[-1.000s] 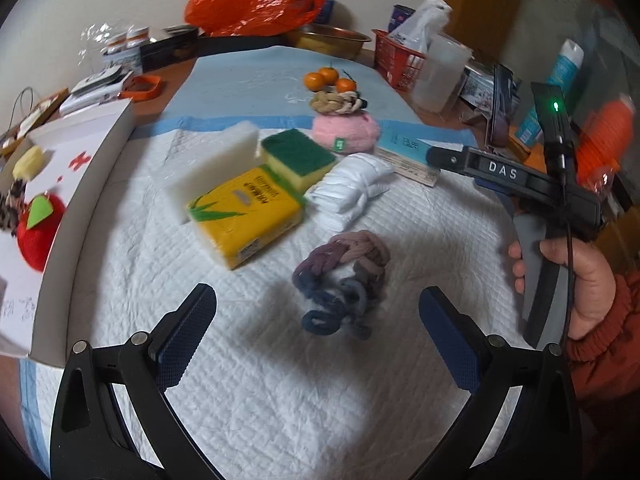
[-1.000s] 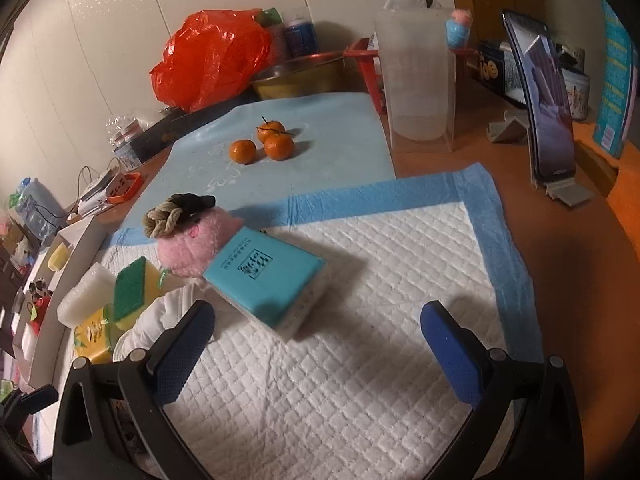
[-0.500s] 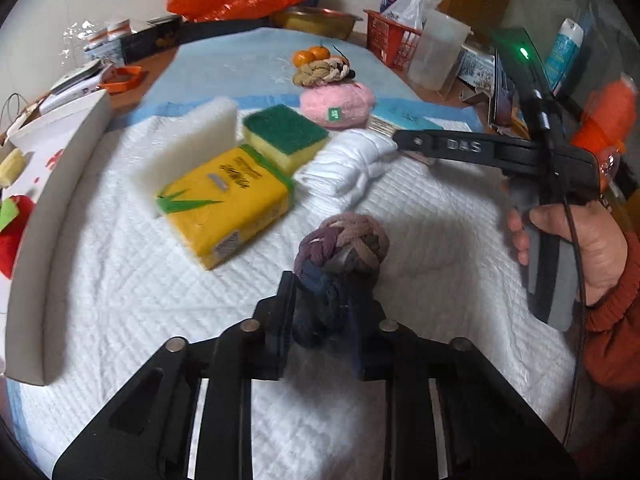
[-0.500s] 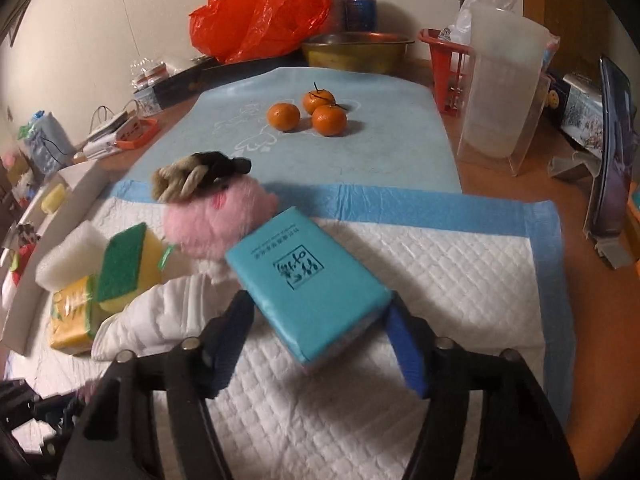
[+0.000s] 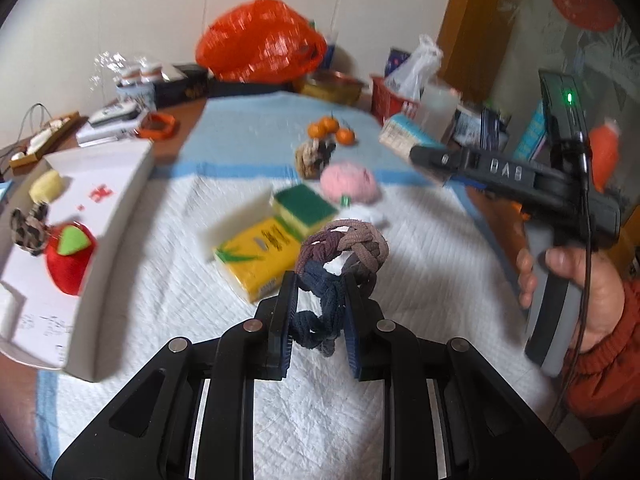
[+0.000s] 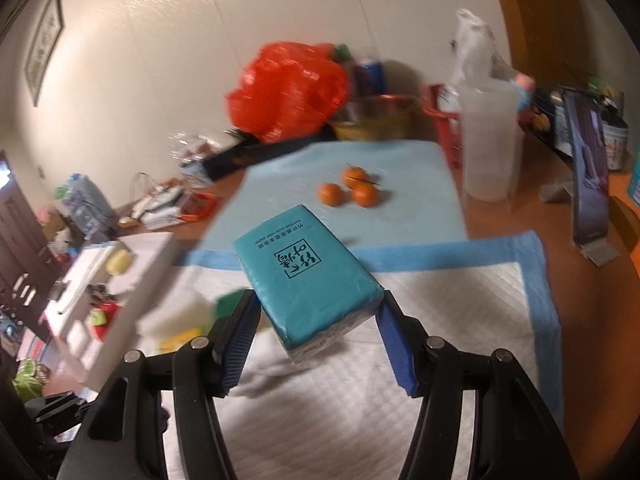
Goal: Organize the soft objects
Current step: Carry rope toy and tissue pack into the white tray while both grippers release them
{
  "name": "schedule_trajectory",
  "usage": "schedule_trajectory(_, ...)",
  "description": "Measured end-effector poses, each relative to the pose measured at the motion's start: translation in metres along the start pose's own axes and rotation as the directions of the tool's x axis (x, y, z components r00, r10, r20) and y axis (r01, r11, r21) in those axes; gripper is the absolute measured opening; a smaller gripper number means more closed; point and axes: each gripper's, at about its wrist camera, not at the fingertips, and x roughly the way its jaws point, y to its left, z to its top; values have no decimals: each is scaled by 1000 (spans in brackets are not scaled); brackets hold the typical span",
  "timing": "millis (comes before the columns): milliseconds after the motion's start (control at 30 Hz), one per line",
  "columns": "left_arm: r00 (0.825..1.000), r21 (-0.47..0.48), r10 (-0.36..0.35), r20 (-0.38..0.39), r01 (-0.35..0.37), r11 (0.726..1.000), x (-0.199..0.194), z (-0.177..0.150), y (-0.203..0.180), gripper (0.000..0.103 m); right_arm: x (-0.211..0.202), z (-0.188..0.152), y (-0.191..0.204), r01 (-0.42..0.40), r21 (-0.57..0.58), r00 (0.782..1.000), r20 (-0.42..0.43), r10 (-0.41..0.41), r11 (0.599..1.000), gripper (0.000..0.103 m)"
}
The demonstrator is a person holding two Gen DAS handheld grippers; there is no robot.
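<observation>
My left gripper [image 5: 319,320] is shut on a braided purple and navy rope ring [image 5: 340,264] and holds it above the white quilted pad [image 5: 160,300]. My right gripper [image 6: 316,340] is shut on a teal tissue pack [image 6: 308,272], lifted off the pad; the pack also shows at the right gripper's tip in the left wrist view [image 5: 404,140]. On the pad lie a yellow tissue pack [image 5: 256,256], a green and yellow sponge [image 5: 304,208], a white foam block [image 5: 240,220], a pink fluffy ball [image 5: 350,186] and a beige rope knot [image 5: 312,156].
A white box [image 5: 120,208] at the left holds a red plush strawberry [image 5: 70,256], a yellow sponge and a leopard scrunchie. Three oranges [image 6: 348,190] sit on the blue mat. A red bag [image 5: 260,44], a clear jug [image 6: 488,136] and clutter line the back and right.
My left gripper closed on the rope ring and lifted it off the pad. My right gripper closed on the teal tissue pack and raised it.
</observation>
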Motion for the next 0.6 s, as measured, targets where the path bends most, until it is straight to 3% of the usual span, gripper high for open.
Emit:
schedule_trajectory(267,992,-90,98,79,-90,992,-44,5,32,21,-2,-10,53,-152,-61,988,-24,151,986,60)
schedule_trajectory(467,980,-150,153,127,-134,980,-77,23,78,21,-6,-3,81,-171,-73,985,-13,171,982,60)
schedule_trajectory(600,963,-168,200,181,-170,971,-104,37,112,21,-10,6,101,-179,-82,983,17,181,980,60)
